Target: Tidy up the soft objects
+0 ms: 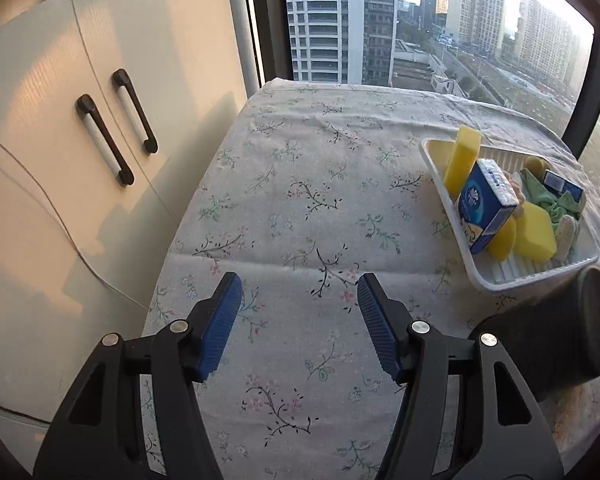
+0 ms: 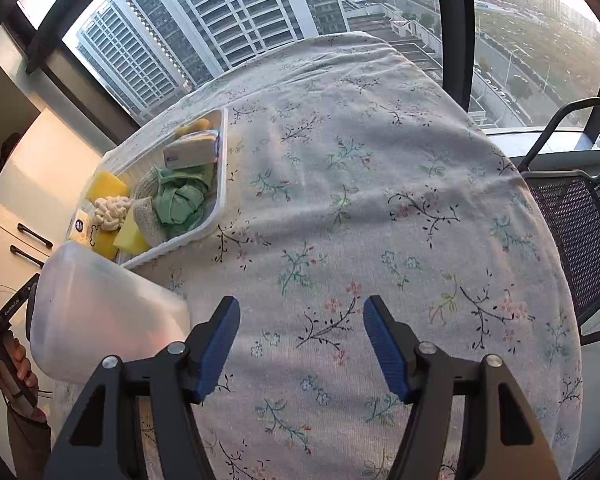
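Your work surface is a table under a floral tablecloth [image 1: 292, 200], pale with printed sprigs and lightly creased, and its far edge runs right up against a large window [image 1: 380, 20] looking out on high-rise towers. Off the table's left edge stands a white cabinet [image 1: 60, 140] with two dark bar handles. Off the right edge, in the right wrist view, sits a dark mesh chair [image 2: 572, 216].

The soft objects are gathered in a white plastic tray [image 1: 496, 280] that rests on the cloth toward the middle of the table, well apart from both of your grippers. In it you have yellow sponges [image 1: 534, 232], one standing up against the tray's far wall, a crumpled green cloth [image 2: 178, 200], a cream knotted rope piece [image 2: 112, 210] and two blue tissue packs [image 1: 486, 208].

Between the tray and you, a frosted translucent container [image 2: 96, 320] with a dark end lies on its side at the tray's near corner, partly blocking the view of the tray.

Your left gripper [image 1: 300, 316] hovers over bare cloth, its blue pads spread with nothing between them. Your right gripper [image 2: 302, 340] is likewise spread over bare cloth, holding nothing. Your left hand [image 2: 16, 368] shows at the right wrist view's lower left edge.
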